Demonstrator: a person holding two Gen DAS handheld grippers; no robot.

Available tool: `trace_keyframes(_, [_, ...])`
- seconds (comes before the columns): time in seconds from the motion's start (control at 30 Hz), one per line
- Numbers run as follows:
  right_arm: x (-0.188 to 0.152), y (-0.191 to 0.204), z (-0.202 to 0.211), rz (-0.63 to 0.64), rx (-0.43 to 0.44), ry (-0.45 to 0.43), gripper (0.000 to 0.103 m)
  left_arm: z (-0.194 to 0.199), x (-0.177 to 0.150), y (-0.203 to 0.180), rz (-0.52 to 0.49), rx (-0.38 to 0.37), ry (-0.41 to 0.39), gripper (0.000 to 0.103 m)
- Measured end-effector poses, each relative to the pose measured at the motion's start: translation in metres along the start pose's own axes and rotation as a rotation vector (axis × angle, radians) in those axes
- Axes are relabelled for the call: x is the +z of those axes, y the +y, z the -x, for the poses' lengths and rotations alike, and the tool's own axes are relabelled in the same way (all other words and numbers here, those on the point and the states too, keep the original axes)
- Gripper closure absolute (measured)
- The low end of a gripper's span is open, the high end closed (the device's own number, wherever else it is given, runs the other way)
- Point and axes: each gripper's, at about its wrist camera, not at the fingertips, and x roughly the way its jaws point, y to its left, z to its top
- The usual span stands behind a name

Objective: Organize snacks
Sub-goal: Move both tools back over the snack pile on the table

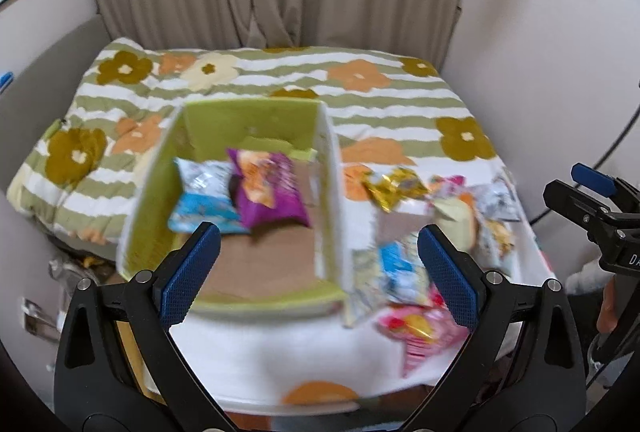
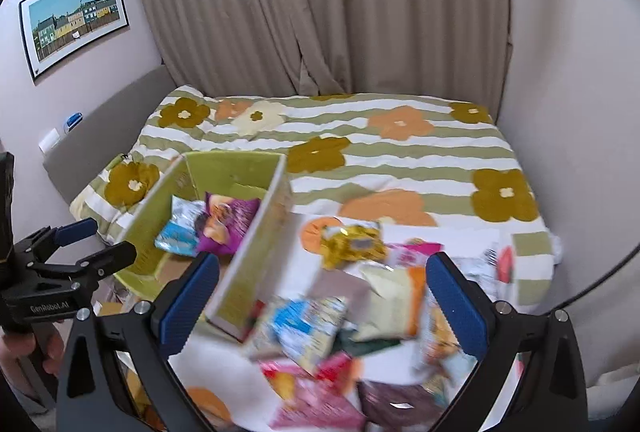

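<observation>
A green open box (image 1: 256, 120) (image 2: 236, 168) stands on the bed. Inside lie a purple snack bag (image 1: 268, 192) (image 2: 224, 224) and a blue-and-silver bag (image 1: 200, 196) (image 2: 178, 228). To its right lies a pile of loose snack bags: a gold one (image 1: 394, 188) (image 2: 352, 240), a blue-and-white one (image 1: 396, 268) (image 2: 304, 324), a pale yellow one (image 2: 388, 304) and a pink one (image 1: 424, 332) (image 2: 320, 400). My left gripper (image 1: 318, 260) is open and empty above the box's near right side. My right gripper (image 2: 322, 292) is open and empty above the pile.
The bed (image 2: 400, 160) has a green-striped flowered cover, with beige curtains (image 2: 320, 4) behind and walls on both sides. A framed picture (image 2: 74, 20) hangs on the left wall. The other gripper shows at each view's edge (image 1: 592, 200) (image 2: 72, 252).
</observation>
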Motion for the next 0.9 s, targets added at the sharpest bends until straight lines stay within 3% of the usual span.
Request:
trace_keyframes(0.4, [-0.078,-0.079,0.028,-0.077,0.021,0.068,0.0,-0.018,-0.078,-0.073,0.045,-0.046,0.113,0.004])
trace_keyframes(0.9, [-0.158,-0.123,-0.027,-0.154,0.069,0.226,0.0,-0.115,-0.139,-0.103,0.14,-0.15,0.286,0.004])
